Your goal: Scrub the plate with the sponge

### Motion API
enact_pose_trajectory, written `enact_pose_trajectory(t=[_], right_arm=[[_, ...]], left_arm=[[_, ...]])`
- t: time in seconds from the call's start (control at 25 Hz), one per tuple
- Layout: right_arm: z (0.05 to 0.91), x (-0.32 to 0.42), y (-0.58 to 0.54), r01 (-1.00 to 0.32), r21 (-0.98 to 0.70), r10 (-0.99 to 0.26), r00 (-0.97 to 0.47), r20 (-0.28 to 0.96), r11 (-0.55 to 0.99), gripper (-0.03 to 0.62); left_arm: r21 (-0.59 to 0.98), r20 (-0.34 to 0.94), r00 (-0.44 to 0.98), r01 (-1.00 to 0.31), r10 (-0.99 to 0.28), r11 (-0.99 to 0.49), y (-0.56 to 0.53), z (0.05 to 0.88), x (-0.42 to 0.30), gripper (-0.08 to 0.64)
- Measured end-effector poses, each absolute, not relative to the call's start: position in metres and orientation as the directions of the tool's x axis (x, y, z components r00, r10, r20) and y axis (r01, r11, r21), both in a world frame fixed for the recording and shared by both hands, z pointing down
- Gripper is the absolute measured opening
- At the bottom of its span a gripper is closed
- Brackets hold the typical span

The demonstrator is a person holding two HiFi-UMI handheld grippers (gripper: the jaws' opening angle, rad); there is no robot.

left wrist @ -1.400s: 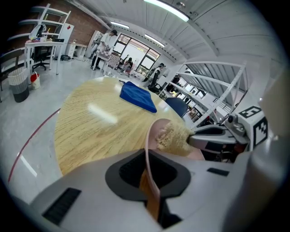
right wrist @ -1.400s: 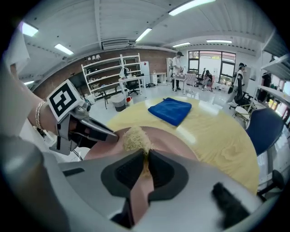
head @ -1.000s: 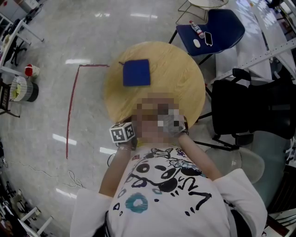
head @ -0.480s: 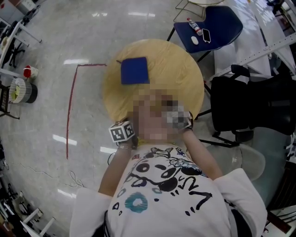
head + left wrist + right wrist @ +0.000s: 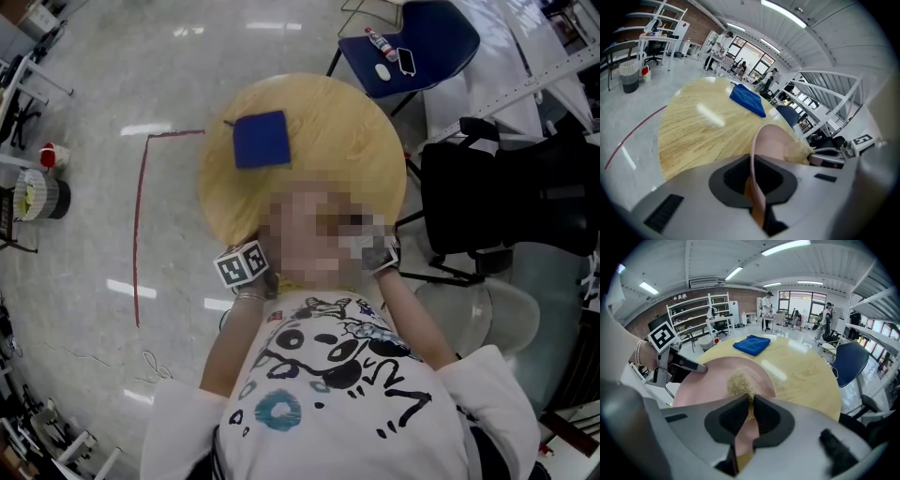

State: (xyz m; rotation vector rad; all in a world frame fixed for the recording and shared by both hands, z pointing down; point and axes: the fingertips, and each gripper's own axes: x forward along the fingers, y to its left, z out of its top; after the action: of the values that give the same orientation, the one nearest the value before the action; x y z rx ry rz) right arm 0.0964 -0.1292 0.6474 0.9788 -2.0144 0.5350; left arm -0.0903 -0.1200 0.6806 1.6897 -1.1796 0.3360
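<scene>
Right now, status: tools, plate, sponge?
Left tool shut on plate rim. Right tool shut on sponge, pressed to plate face. Blue cloth apart on table, nothing blocking.

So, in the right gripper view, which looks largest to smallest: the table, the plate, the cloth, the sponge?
1. Table
2. Plate, though it is close to the camera
3. Cloth and sponge look about alike. The sponge is nearer and partly hidden, so I do not rank them.
</scene>
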Motion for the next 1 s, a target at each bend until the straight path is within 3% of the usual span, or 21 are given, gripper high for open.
enact_pose_trajectory(t=[1.0], right_arm=[[0.654, 0.036, -0.06, -0.718, -0.16, -0.318, -0.482, 0.816, 0.677, 0.049]], left_arm=[[0.584, 0.679, 0.492, -0.812, -0.544, -0.005, -0.12, 0.683, -0.087, 0.029]])
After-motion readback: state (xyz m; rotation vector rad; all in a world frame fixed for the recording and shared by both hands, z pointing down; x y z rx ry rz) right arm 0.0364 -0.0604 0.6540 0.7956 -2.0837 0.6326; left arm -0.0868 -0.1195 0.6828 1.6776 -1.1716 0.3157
